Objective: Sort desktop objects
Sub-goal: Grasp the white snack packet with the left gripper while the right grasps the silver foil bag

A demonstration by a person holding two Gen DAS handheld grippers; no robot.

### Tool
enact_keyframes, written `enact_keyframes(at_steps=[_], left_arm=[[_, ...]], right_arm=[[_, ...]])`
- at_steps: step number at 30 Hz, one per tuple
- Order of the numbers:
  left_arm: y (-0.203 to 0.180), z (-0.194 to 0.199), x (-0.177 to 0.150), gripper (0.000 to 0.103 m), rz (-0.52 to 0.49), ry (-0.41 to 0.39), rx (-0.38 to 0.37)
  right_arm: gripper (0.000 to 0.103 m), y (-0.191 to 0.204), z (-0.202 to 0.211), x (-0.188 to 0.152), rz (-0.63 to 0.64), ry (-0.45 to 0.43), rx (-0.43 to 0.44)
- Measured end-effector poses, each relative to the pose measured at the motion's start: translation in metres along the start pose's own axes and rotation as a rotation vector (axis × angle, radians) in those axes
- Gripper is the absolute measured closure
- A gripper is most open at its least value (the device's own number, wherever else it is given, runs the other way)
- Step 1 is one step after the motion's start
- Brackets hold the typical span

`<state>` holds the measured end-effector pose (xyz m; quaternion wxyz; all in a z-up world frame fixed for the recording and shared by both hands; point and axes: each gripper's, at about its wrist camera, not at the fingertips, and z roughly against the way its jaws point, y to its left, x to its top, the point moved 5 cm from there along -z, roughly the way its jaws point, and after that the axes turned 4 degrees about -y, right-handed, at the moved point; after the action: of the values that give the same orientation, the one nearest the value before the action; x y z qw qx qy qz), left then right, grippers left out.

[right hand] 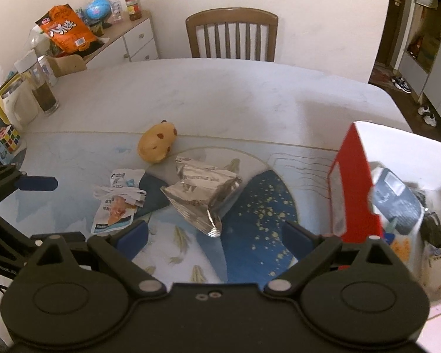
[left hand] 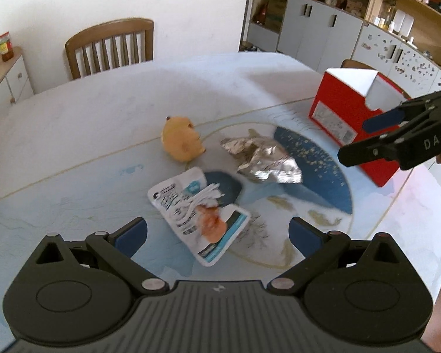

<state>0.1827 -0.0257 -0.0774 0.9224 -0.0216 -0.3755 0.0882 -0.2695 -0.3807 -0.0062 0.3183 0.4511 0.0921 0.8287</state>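
Observation:
On the table lie a white snack wrapper, a crumpled silver foil bag and a yellow plush toy. A red box stands at the right, open, with several items inside. My left gripper is open and empty, hovering just over the wrapper. My right gripper is open and empty, just short of the foil bag; it also shows in the left wrist view, in front of the red box.
A wooden chair stands behind the table. At the table's left edge stand a glass jar, a white kettle and a Rubik's cube. A sideboard holds snack bags. Shelving lines the right wall.

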Motion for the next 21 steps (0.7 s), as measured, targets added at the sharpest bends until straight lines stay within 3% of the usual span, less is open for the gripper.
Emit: enact_keyframes(at_steps=[5, 21], left_arm=[[0.011, -0.013, -0.004, 0.0, 0.037, 0.019, 0.003], [0.034, -0.041, 0.007, 0.001, 0.025, 0.017, -0.017]], right_arm=[[0.005, 0.006, -0.017, 0.004, -0.002, 0.016, 0.006], [0.006, 0.009, -0.07, 0.025, -0.022, 0.052, -0.015]])
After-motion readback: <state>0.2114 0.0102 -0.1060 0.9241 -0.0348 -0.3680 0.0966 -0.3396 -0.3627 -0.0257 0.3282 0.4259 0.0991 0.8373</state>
